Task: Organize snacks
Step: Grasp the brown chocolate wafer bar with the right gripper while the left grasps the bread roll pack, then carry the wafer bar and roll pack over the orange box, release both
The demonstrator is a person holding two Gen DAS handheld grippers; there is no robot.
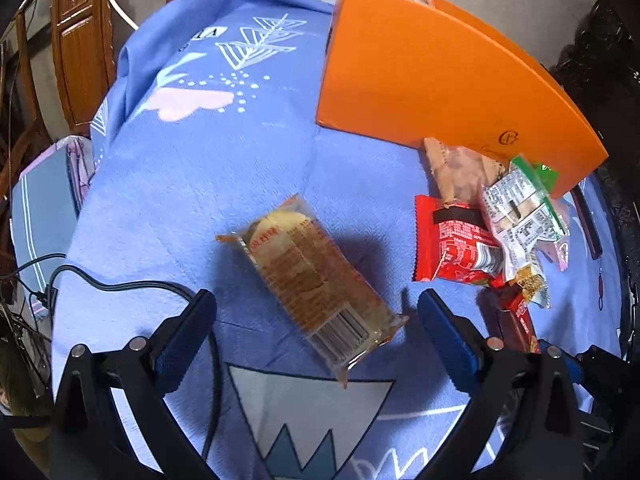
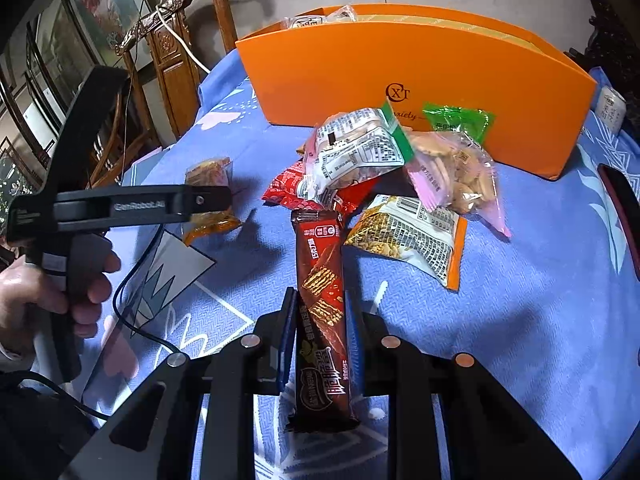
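Note:
My left gripper (image 1: pixel 316 300) stands open above a clear packet of round biscuits (image 1: pixel 314 282), which lies on the blue cloth between its fingers without touching them. My right gripper (image 2: pixel 320 300) is shut on a long brown chocolate wafer bar (image 2: pixel 322 312), held lengthwise between its pads. A pile of snack packets lies in front of the orange box (image 2: pixel 420 80): a red packet (image 1: pixel 452 248), a white and green packet (image 2: pixel 356 152), a pink bag of biscuits (image 2: pixel 456 168) and a peanut packet (image 2: pixel 416 236). The left gripper also shows in the right wrist view, over the biscuit packet (image 2: pixel 210 176).
The orange box (image 1: pixel 432 68) stands at the back of the table and holds a packet (image 2: pixel 316 20). A black cable (image 1: pixel 132 286) runs over the cloth at the left. A wooden chair (image 2: pixel 180 48) stands beyond the table. A hand (image 2: pixel 48 292) holds the left gripper's handle.

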